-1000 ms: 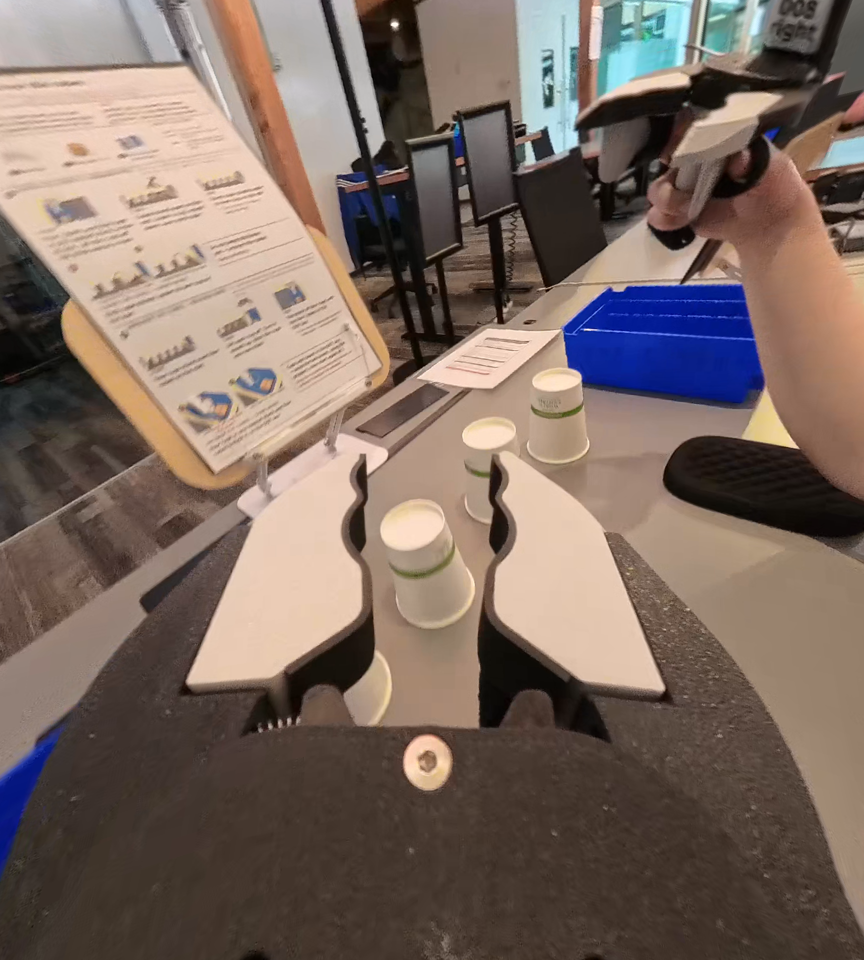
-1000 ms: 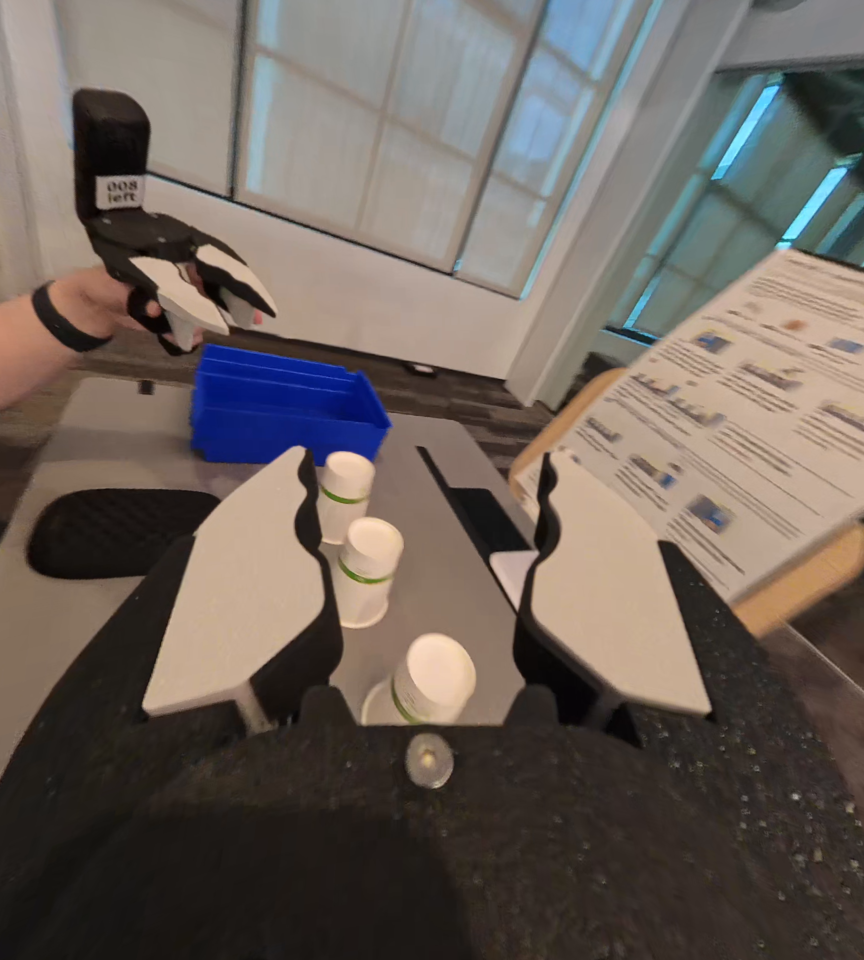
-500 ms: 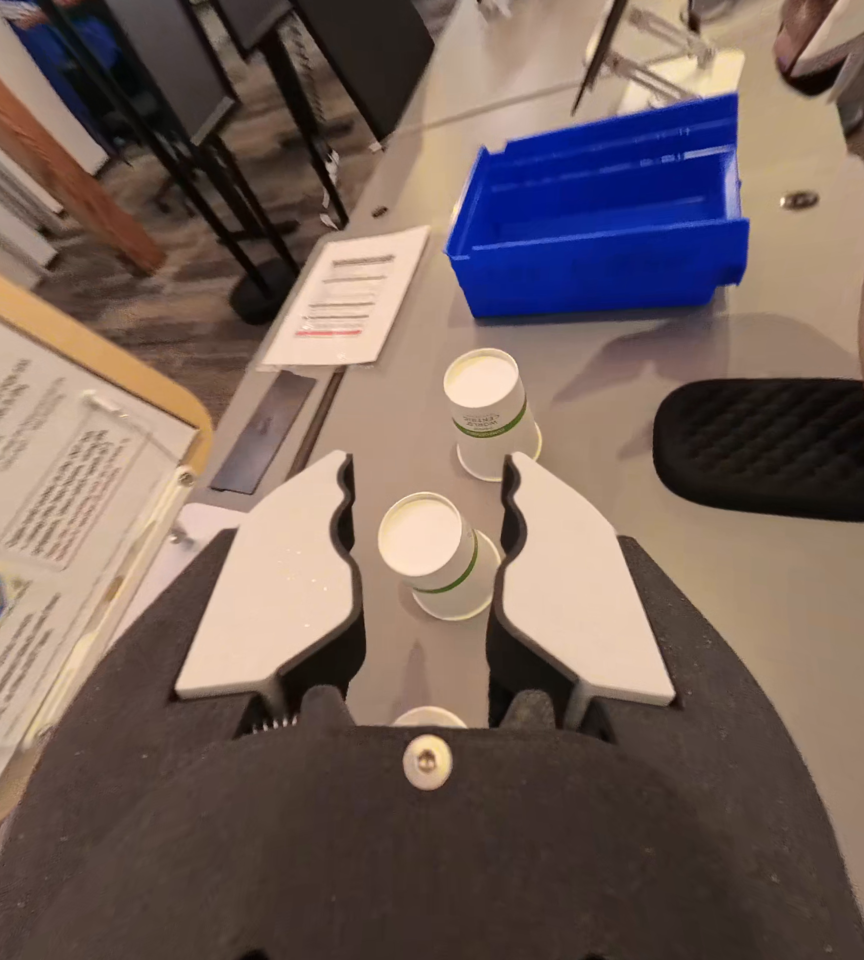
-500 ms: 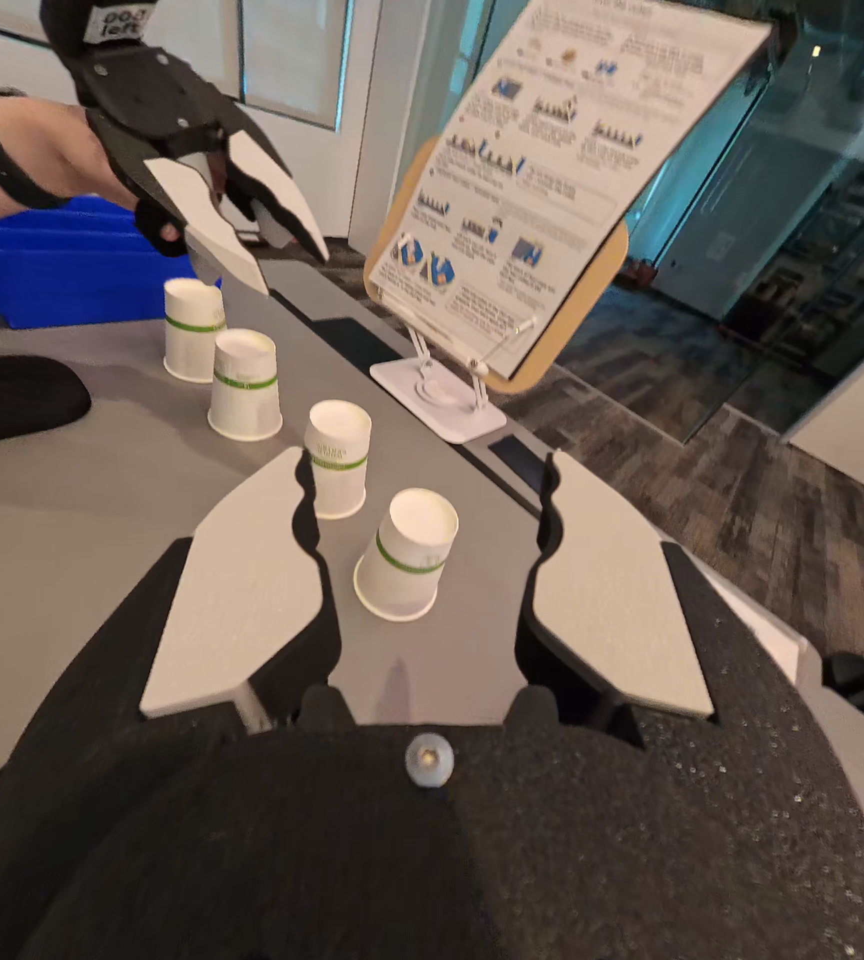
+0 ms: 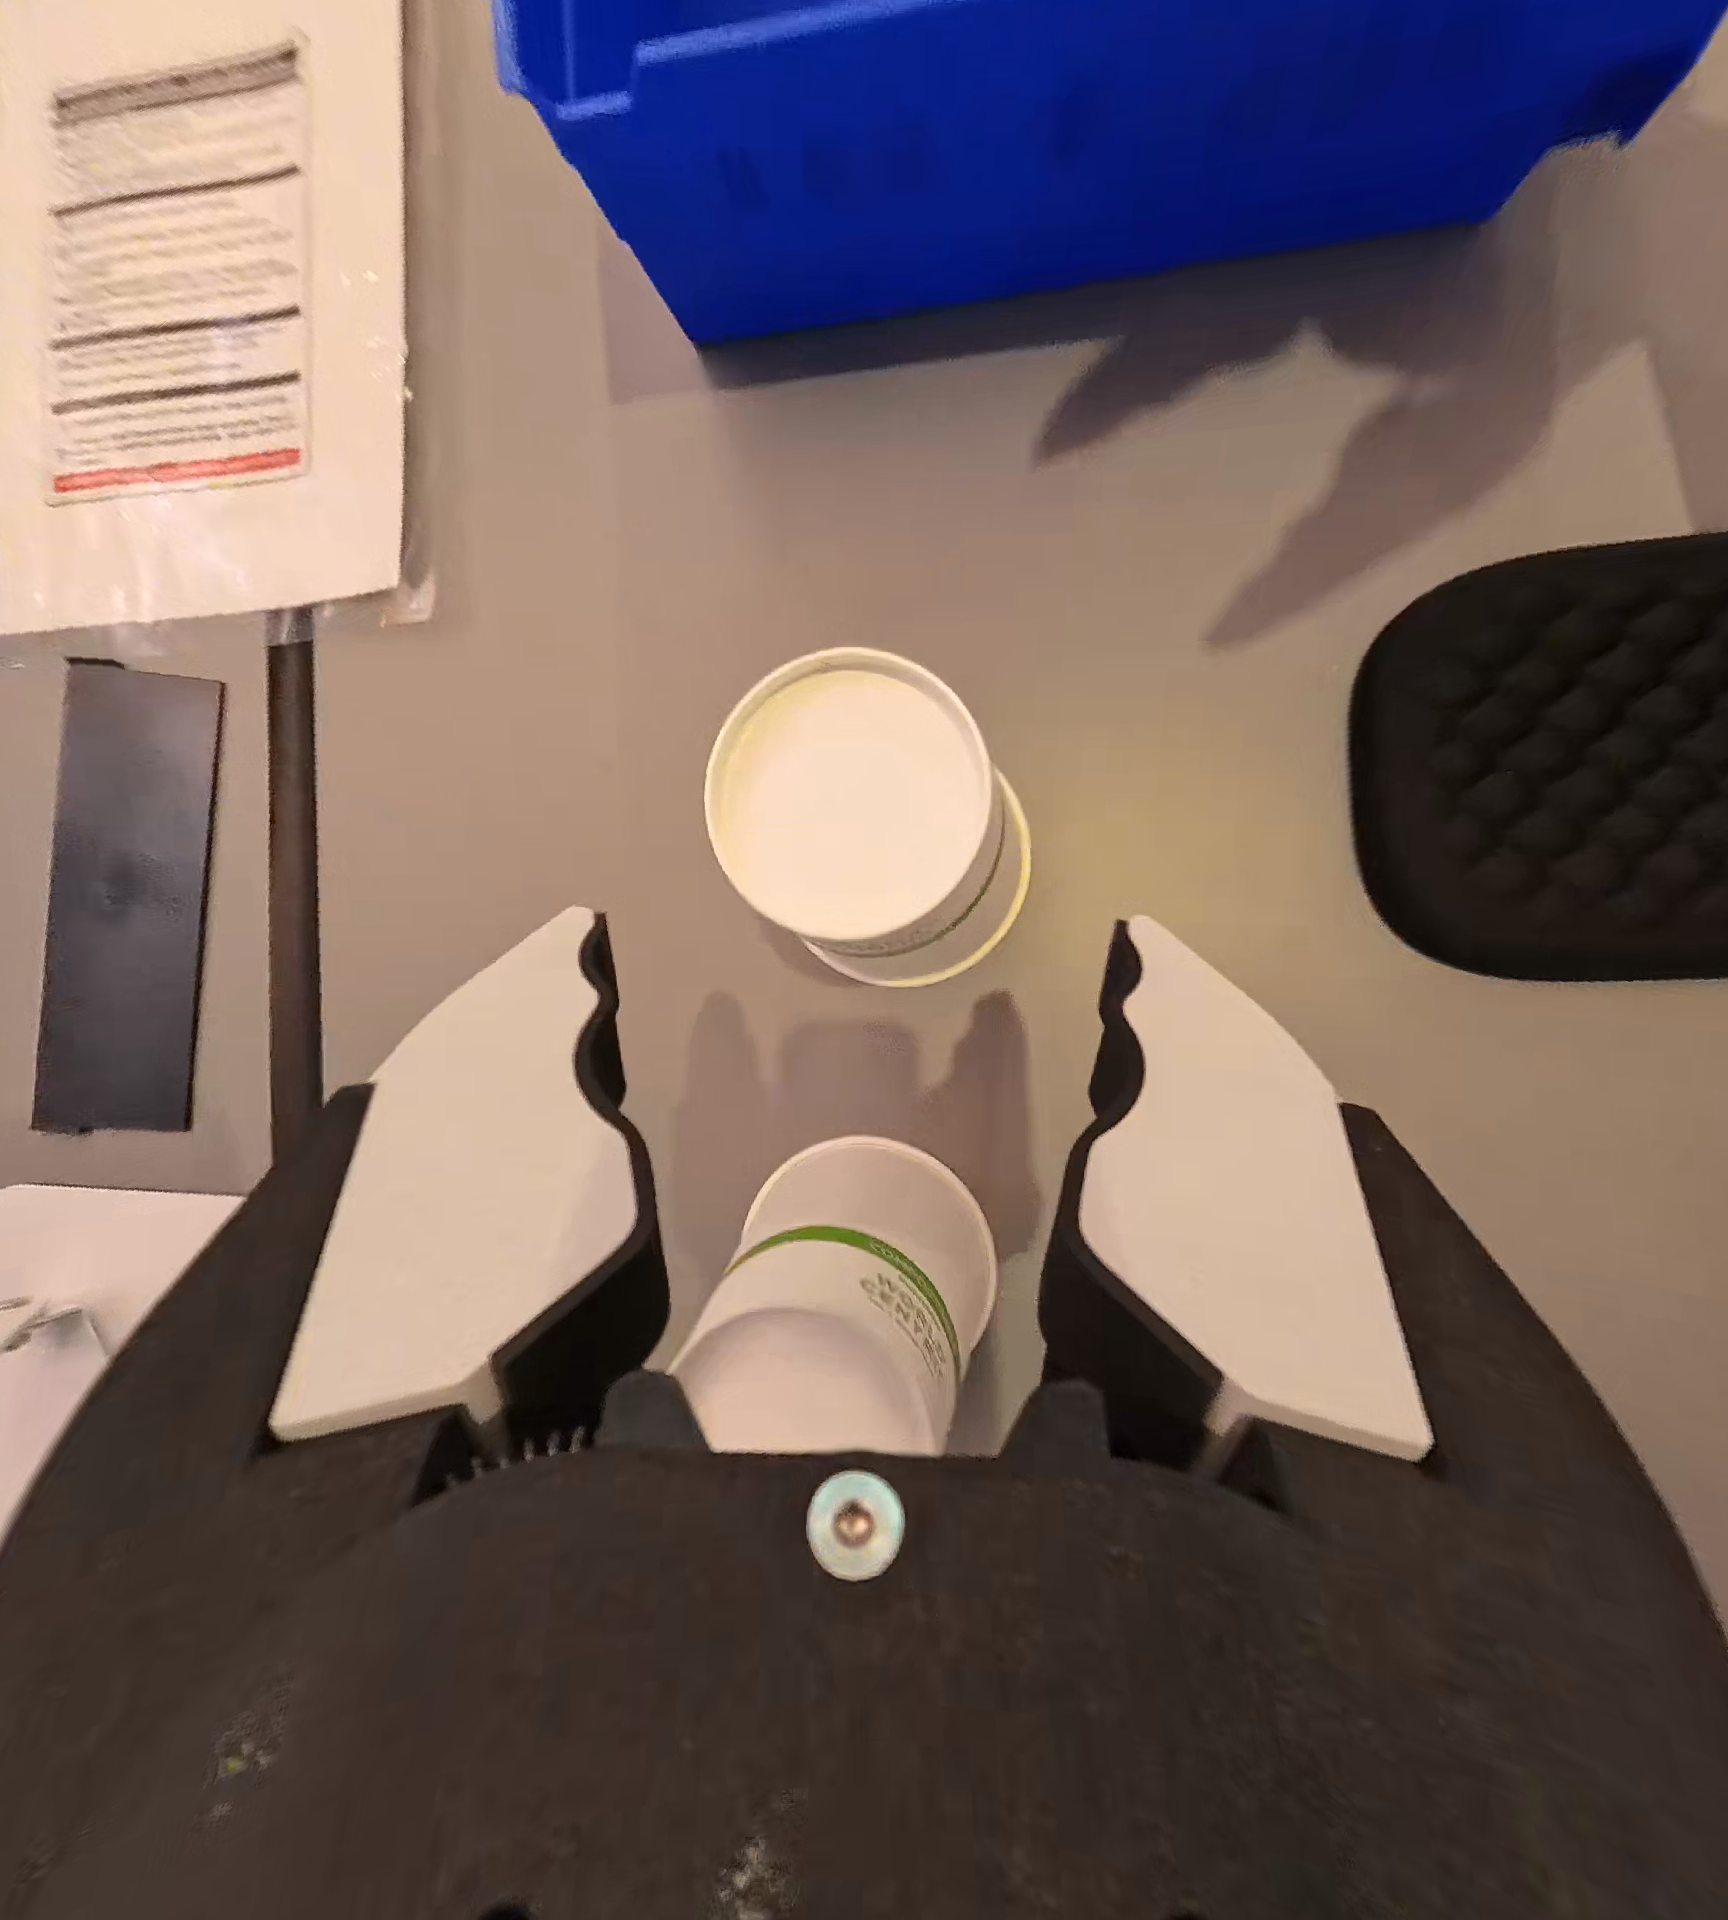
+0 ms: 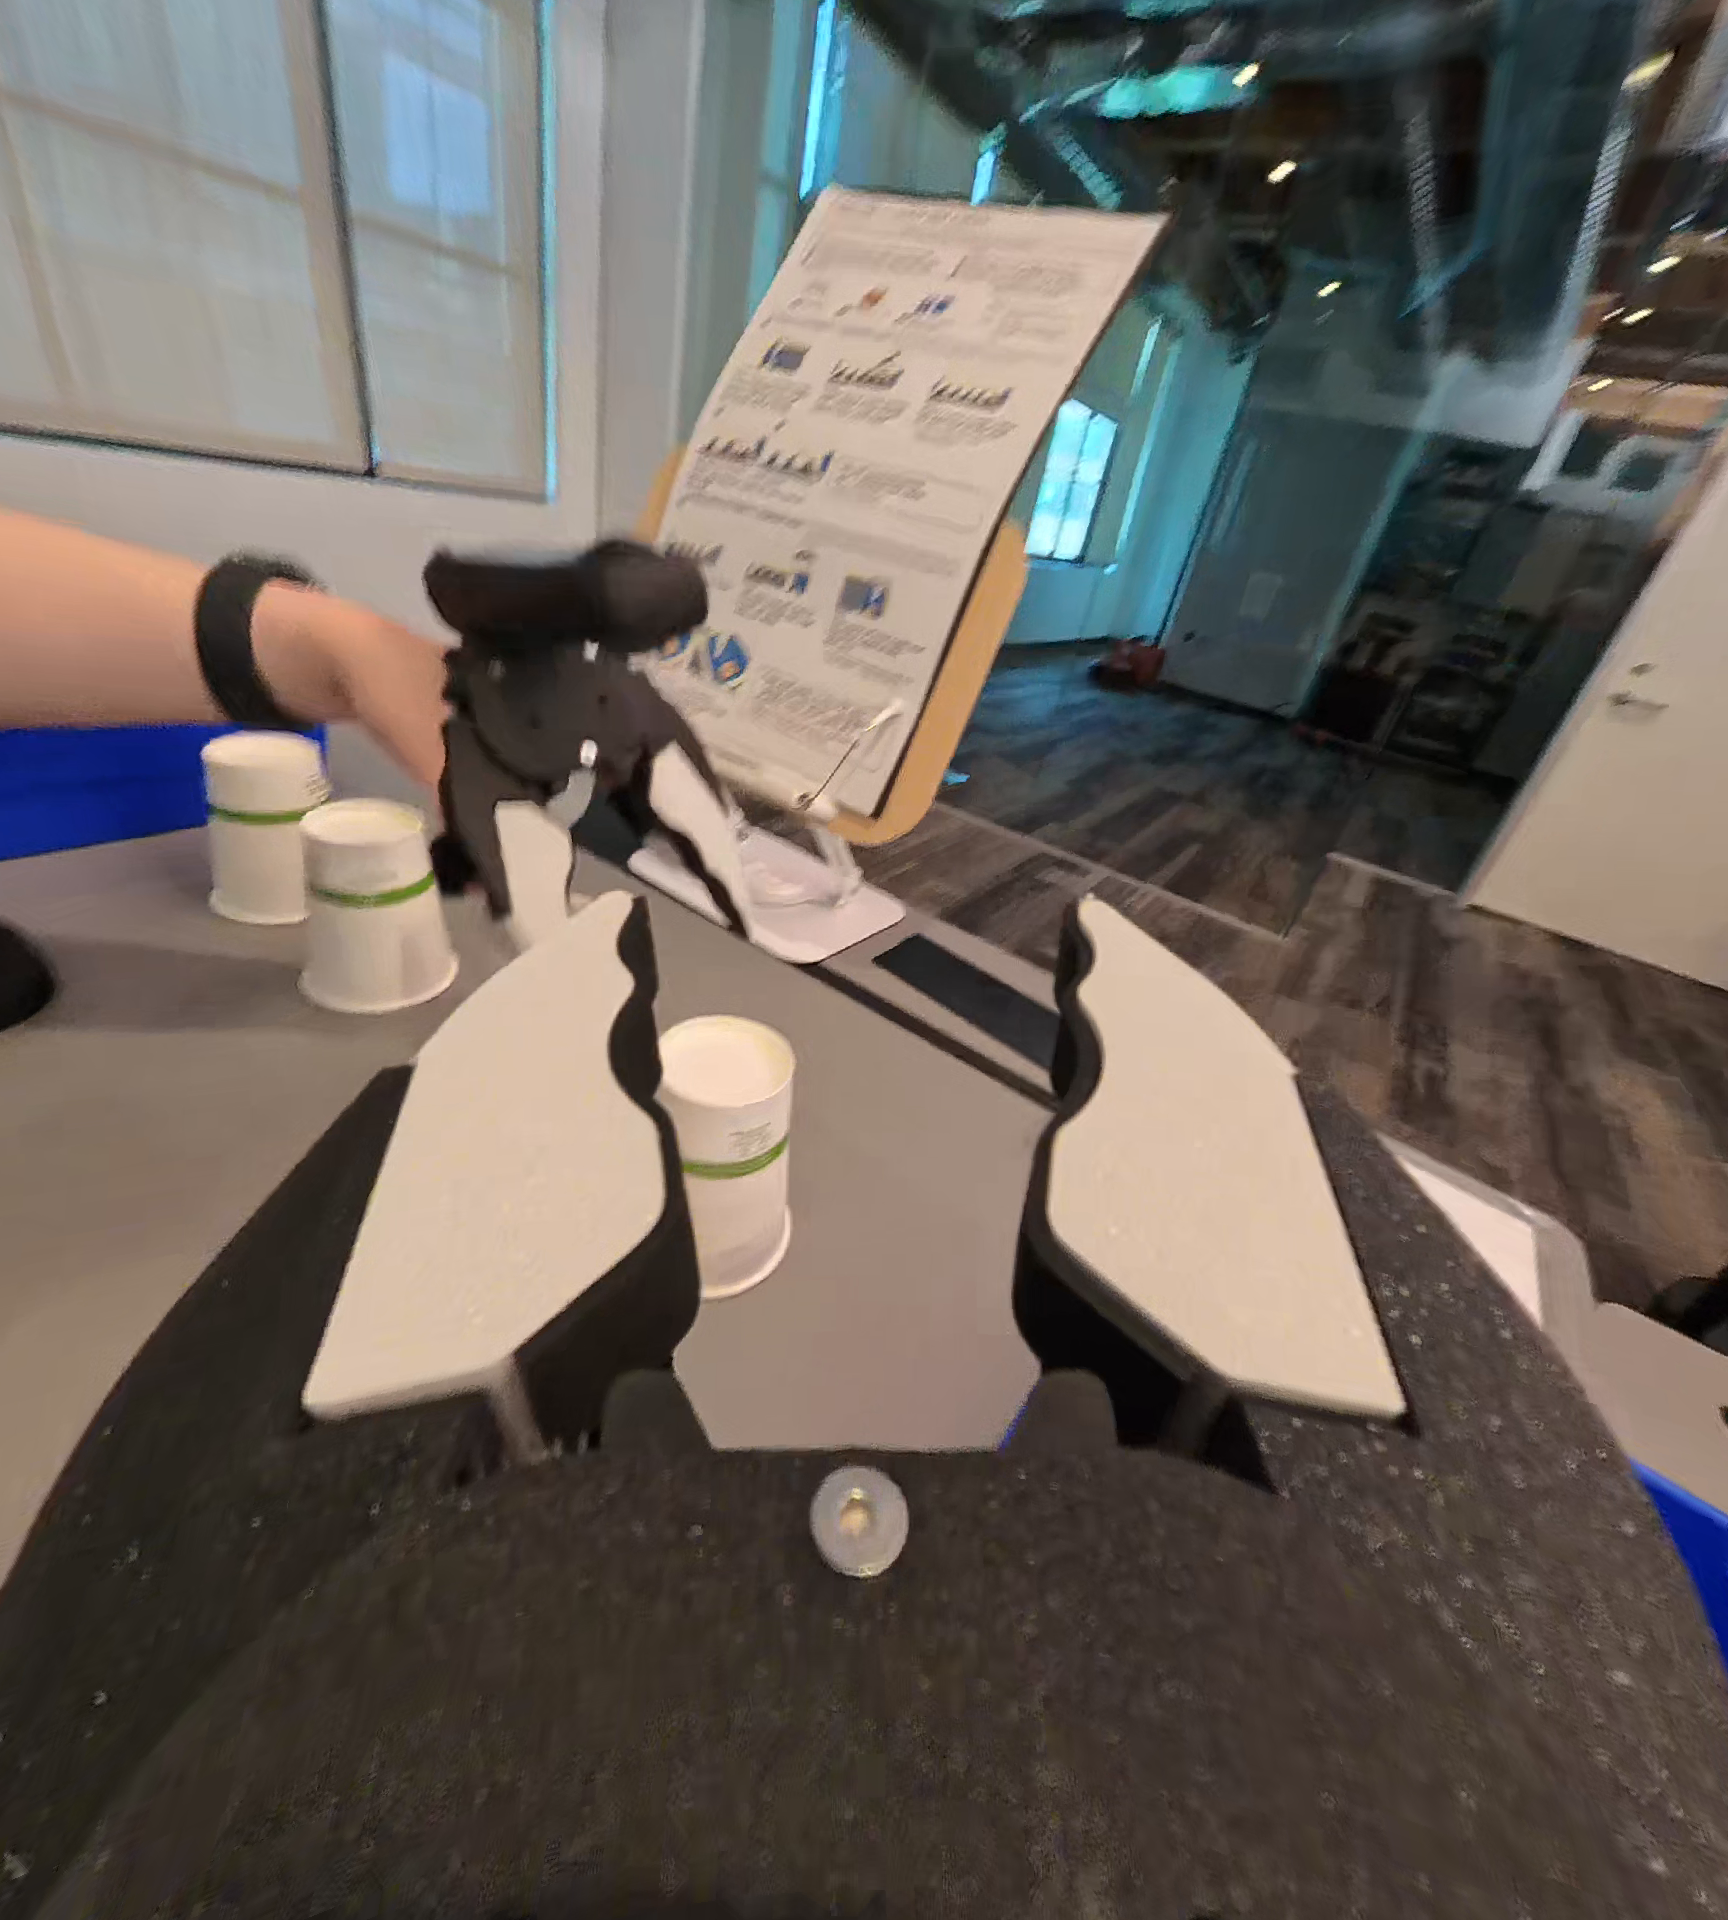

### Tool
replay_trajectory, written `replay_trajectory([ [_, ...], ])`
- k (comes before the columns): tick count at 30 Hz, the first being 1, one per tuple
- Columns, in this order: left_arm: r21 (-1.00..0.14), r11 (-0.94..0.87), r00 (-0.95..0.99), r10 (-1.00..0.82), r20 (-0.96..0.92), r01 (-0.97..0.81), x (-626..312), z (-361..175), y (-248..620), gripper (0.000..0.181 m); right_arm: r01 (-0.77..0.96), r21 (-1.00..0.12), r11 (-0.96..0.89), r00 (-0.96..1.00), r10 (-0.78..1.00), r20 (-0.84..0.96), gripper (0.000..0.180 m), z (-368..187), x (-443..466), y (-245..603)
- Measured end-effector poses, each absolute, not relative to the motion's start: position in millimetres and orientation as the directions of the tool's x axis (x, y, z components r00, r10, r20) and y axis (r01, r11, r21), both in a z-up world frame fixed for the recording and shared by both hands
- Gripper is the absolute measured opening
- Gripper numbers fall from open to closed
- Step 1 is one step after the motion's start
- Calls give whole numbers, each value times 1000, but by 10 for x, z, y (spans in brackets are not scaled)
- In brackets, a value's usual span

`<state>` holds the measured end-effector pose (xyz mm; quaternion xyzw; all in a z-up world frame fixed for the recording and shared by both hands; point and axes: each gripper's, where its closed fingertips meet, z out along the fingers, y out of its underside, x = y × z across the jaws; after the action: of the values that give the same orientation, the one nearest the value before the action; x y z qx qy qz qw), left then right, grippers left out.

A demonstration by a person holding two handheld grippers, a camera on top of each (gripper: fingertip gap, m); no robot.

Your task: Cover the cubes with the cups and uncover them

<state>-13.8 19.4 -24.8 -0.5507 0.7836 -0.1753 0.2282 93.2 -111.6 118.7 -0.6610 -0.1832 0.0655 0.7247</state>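
Observation:
White paper cups with a green band stand upside down in a row on the grey table. No cube shows. My left gripper points straight down, open, with one cup between its fingers, untouched, and another cup just past the tips. My right gripper is open and low over the table; the nearest cup stands between its fingers, close to the left finger. Two more cups stand farther left. The left gripper also shows in the right wrist view, held by a hand.
A blue bin sits beyond the cups, a black padded rest to the right, and a printed sheet and a dark strip to the left. An instruction board on a white stand rises behind the row.
My left gripper has tipped to point straight down, opened wider and come down over a cup. My right gripper has dropped lower and moved up to the nearest cup.

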Motion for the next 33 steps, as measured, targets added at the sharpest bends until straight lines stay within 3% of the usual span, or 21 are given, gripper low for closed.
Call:
replay_trajectory([
  [4,-492,352,-304,-936,-179,-796,18,-396,191,94,83,-979,188,924,355,146,72,1299,958,-1178],
  [15,-387,380,-341,-925,-167,-840,163,-688,205,101,94,-993,74,921,373,114,72,1042,987,-1012],
  [33,-324,354,-334,-935,-116,-878,205,-919,221,85,53,-997,48,914,399,68,72,933,1036,-1001],
])
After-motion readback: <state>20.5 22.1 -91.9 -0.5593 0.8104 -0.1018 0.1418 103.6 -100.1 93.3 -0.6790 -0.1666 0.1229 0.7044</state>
